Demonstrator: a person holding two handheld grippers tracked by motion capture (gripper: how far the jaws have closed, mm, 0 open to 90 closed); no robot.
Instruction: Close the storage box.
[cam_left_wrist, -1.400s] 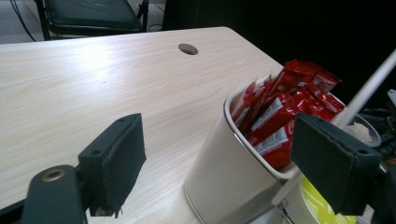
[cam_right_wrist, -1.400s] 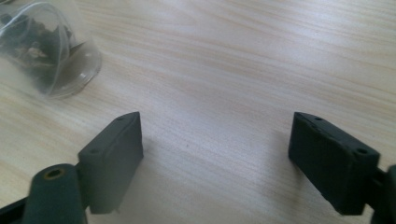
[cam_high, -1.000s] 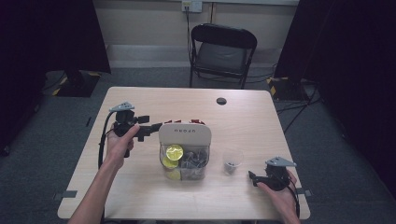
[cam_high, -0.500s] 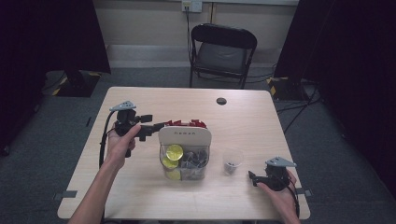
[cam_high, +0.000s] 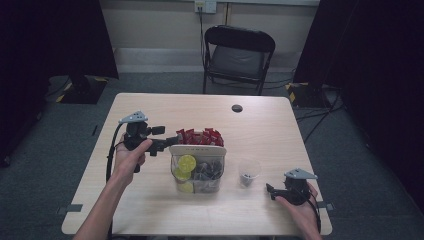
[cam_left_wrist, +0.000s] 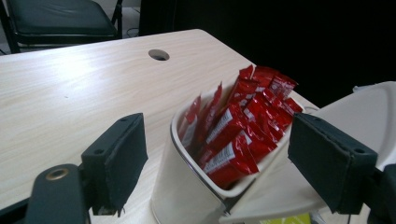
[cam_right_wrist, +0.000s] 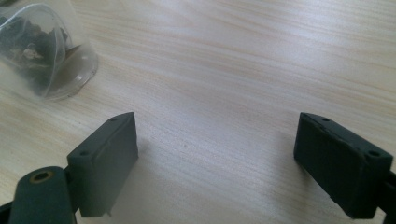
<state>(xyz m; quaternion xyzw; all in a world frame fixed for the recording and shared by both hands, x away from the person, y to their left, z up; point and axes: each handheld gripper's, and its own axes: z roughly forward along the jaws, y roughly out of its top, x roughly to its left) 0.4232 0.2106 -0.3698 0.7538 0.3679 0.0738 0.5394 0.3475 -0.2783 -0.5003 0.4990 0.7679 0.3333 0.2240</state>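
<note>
A clear organizer (cam_high: 198, 150) stands mid-table with red sauce packets (cam_high: 200, 136) in its far compartment, lemon slices (cam_high: 186, 163) and dark items in front. My left gripper (cam_high: 168, 142) is held just left of it, open. In the left gripper view the left gripper (cam_left_wrist: 217, 161) has its jaws on either side of the white compartment (cam_left_wrist: 175, 186) holding the red packets (cam_left_wrist: 238, 126), without touching it. My right gripper (cam_high: 271, 191) rests low at the front right, open. In the right gripper view the right gripper (cam_right_wrist: 217, 161) spans bare tabletop.
A small clear cup (cam_high: 248, 171) with dark bits in it stands between the organizer and my right gripper, and appears as the cup (cam_right_wrist: 42, 51) at upper left. A round cable hole (cam_high: 237, 108) lies near the far edge. A black folding chair (cam_high: 239, 55) stands beyond the table.
My left gripper has edged slightly toward the packet compartment. The right gripper and the cup have stayed where they were.
</note>
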